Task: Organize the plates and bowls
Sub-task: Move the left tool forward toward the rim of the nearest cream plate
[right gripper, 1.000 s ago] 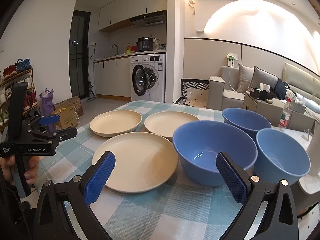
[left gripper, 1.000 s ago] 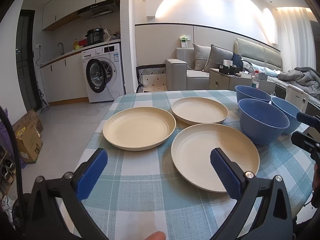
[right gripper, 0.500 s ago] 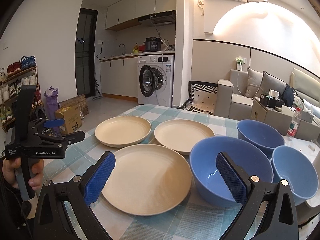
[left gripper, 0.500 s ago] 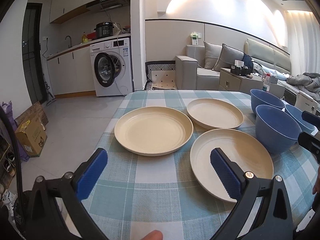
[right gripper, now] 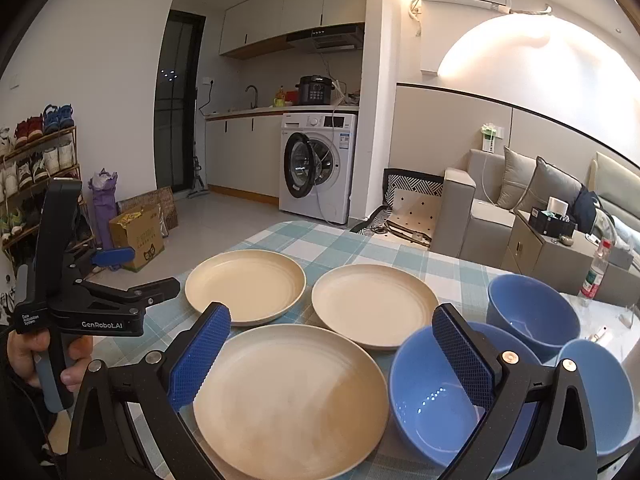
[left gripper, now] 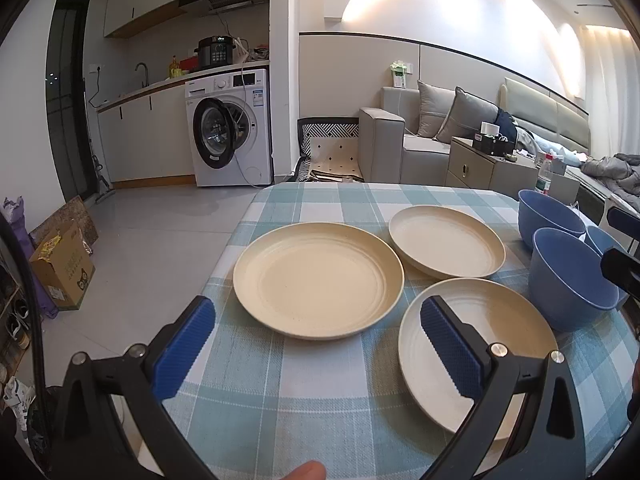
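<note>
Looking along the left gripper (left gripper: pixel 318 344), its jaws stand wide apart and empty above the table (left gripper: pixel 304 392), three cream plates (left gripper: pixel 318 280) ahead, blue bowls (left gripper: pixel 570 276) at the right edge. From the right wrist, the right gripper (right gripper: pixel 332 354) gapes empty over the nearest plate (right gripper: pixel 288 396) and nearest bowl (right gripper: pixel 432 408); a hand (right gripper: pixel 28 356) holds the left gripper at the table's left edge.

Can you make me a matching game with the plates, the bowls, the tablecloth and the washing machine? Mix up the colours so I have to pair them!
Things:
1. plates
2. bowls
3. tablecloth
4. washing machine

Colours:
A. white
B. blue
C. cream
D. teal and white checks

Right pairs: 1-C, 2-B, 3-D, 4-A.
</note>
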`<state>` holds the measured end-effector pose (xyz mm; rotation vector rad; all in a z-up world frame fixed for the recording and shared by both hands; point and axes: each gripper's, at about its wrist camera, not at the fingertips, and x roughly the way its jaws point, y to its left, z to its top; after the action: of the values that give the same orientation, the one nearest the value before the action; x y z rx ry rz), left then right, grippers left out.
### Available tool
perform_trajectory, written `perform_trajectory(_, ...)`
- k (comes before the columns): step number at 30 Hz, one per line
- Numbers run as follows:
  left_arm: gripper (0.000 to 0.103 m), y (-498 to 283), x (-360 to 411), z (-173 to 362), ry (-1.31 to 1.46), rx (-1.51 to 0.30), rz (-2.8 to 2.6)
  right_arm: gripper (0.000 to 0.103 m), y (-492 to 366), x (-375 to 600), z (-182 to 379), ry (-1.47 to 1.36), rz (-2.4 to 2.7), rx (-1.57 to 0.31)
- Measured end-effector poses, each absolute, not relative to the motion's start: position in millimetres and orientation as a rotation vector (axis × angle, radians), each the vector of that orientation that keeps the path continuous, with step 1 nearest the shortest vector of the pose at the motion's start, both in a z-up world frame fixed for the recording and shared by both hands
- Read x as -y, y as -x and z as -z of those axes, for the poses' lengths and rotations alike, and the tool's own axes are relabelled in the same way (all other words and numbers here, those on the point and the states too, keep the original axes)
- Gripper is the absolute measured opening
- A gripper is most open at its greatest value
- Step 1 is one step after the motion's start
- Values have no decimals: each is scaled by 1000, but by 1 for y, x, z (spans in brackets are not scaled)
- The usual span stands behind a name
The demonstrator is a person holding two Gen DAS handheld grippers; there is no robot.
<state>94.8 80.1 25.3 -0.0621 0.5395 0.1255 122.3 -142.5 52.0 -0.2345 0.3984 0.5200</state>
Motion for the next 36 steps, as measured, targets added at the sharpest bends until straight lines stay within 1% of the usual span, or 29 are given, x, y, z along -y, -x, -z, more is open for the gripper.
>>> perform_trajectory(11, 103, -119, -99, -36, 77, -533, -146, 103, -152, 117, -57, 252, -538, -421)
perform_trajectory(20, 103, -138, -101, -29, 81, -577, -117, 103, -177, 103, -52, 260, -534, -473)
perform_trajectory(36, 103, -172, -110, -25, 72, -625, -149, 103, -234, 97, -51, 181, -494, -551)
